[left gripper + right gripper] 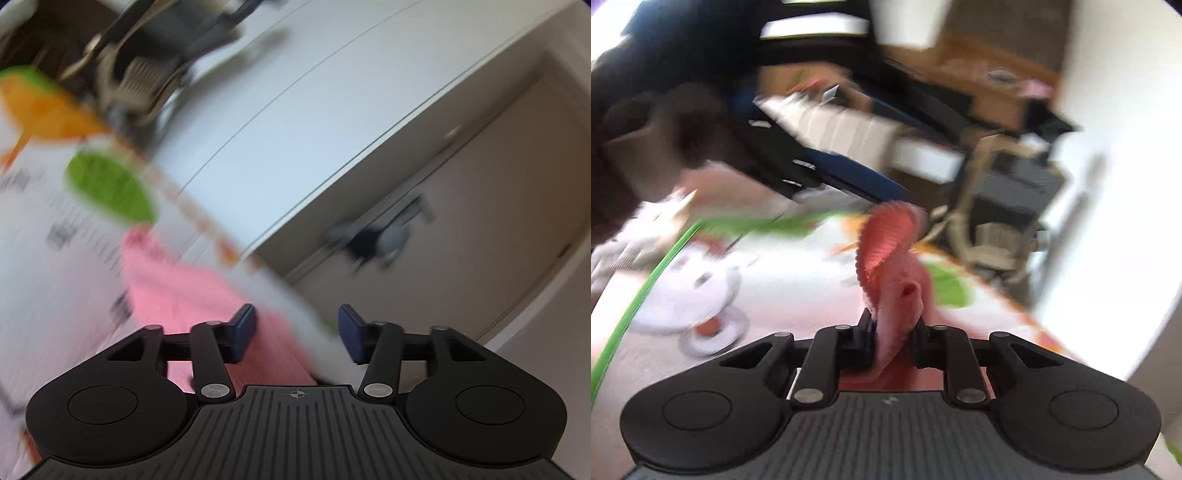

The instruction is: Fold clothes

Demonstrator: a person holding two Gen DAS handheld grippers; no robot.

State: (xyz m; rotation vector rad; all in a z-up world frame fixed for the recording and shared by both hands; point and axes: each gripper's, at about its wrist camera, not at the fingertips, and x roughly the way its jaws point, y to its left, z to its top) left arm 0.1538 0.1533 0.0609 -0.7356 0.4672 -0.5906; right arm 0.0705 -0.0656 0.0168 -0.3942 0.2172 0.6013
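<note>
A pink ribbed garment (192, 295) lies on a white printed tablecloth (55, 221) with green and orange shapes. My left gripper (295, 334) hangs open above the cloth's near edge, nothing between its blue pads, with the garment under its left finger. In the right wrist view the same pink garment (890, 266) rises in a bunched fold, and my right gripper (892, 336) is shut on it. Both views are blurred by motion.
A person's dark sleeve and hand (646, 140) reach in at upper left. A white round object (698, 291) sits on the table at left. A chair (1001, 221) and cluttered desk stand beyond the table; a white cabinet (314, 129) and floor lie past the table edge.
</note>
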